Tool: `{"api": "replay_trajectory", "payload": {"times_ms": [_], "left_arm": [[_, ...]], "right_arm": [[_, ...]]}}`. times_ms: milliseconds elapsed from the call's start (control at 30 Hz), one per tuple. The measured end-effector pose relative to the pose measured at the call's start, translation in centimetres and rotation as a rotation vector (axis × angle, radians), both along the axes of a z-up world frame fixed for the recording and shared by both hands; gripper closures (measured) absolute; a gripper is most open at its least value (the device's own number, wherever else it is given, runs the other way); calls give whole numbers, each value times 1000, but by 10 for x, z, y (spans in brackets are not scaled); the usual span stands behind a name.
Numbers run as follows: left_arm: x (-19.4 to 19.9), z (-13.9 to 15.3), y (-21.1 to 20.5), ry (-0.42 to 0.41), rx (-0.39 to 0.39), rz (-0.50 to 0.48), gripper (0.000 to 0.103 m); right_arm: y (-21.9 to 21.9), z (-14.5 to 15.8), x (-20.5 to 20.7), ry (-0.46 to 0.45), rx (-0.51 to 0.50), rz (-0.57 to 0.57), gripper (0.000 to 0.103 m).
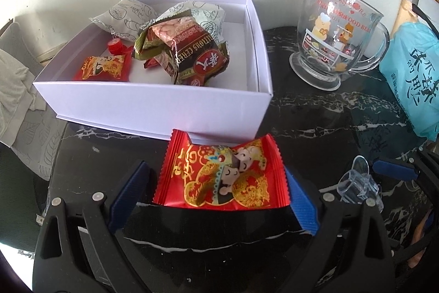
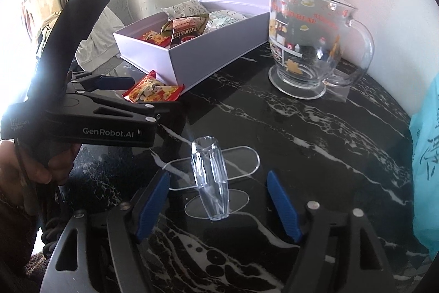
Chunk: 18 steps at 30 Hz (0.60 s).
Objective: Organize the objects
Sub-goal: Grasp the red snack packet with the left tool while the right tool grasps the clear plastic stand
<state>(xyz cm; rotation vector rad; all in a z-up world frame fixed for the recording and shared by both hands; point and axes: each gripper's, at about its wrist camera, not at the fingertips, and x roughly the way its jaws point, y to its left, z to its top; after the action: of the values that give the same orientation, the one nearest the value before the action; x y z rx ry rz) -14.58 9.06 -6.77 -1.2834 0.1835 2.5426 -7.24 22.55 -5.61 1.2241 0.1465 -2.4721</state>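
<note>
Left hand-held gripper (image 1: 221, 191) has its jaws wide apart around a red candy packet (image 1: 222, 172) lying low centre on the black marbled surface (image 1: 315, 111), just below the white box (image 1: 164, 106). Right hand-held gripper (image 2: 218, 199) is apart too, clear plastic piece (image 2: 211, 183) standing between, untouched.

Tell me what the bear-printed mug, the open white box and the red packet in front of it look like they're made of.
Clear footed mug with bear print: glass by the look, glossy; the wall shows through it.
Open white box: probably rigid cardboard, matte, with crisp folded edges.
Red and gold snack packet: glossy plastic or foil film, judging by its crimped, serrated ends and sheen.
</note>
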Motion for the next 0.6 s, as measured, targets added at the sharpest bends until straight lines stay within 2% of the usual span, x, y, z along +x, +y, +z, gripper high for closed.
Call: {"api": "replay_trajectory", "payload": {"times_ms": [33,100,233,333,400,500,600], "left_arm": [[2,0,-2,5,3,1,11],[5,1,-2,13,10,-5,19],[9,3,-8,18,13,-13,21],[12,4,-13,21,21,-10,25],[14,5,-14,28,16,-14,35],[18,5,-14,32,13,-26,38],[21,6,-14,27,9,-35,41]], "right_arm": [[0,0,0,1,-1,0,28],[0,0,0,0,-5,-1,28],[0,0,0,3,-8,-4,29],[3,1,0,9,-3,-17,42],[5,1,0,11,-7,-24,50],[6,2,-2,5,-28,-27,60],[6,3,-2,4,-29,-26,62]]}}
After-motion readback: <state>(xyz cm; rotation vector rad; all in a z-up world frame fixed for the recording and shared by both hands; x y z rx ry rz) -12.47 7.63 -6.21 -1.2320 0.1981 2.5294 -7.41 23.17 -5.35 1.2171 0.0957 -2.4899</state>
